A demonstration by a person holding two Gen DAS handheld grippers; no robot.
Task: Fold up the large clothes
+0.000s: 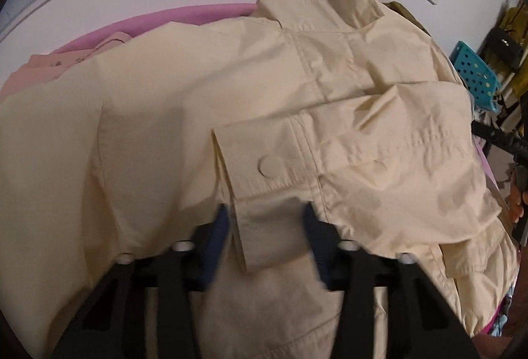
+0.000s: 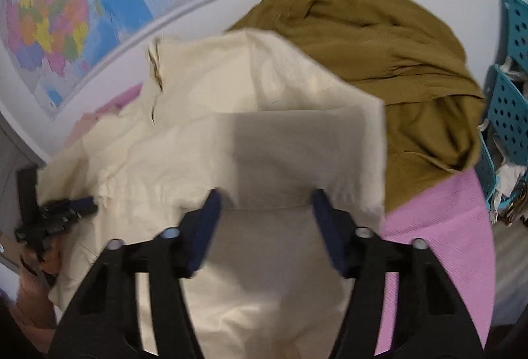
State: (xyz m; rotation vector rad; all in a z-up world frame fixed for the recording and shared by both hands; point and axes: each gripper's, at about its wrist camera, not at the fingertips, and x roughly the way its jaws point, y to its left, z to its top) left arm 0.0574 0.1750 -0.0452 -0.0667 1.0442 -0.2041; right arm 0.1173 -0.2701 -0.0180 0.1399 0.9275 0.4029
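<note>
My left gripper (image 1: pixel 266 213) is spread wide, the cuff (image 1: pixel 260 194) of one cream jacket (image 1: pixel 171 101) lying loose between its fingers; my right gripper (image 2: pixel 264 204) gapes too, hovering over the jacket's folded panel (image 2: pixel 297 144). The sleeve laid across the chest may slide off, I judge, since nothing pins it. Beyond on the pink cloth (image 2: pixel 439 227) lie one olive garment (image 2: pixel 379 45), one pink garment (image 1: pixel 49 68) and two wall maps (image 2: pixel 59 19).
</note>
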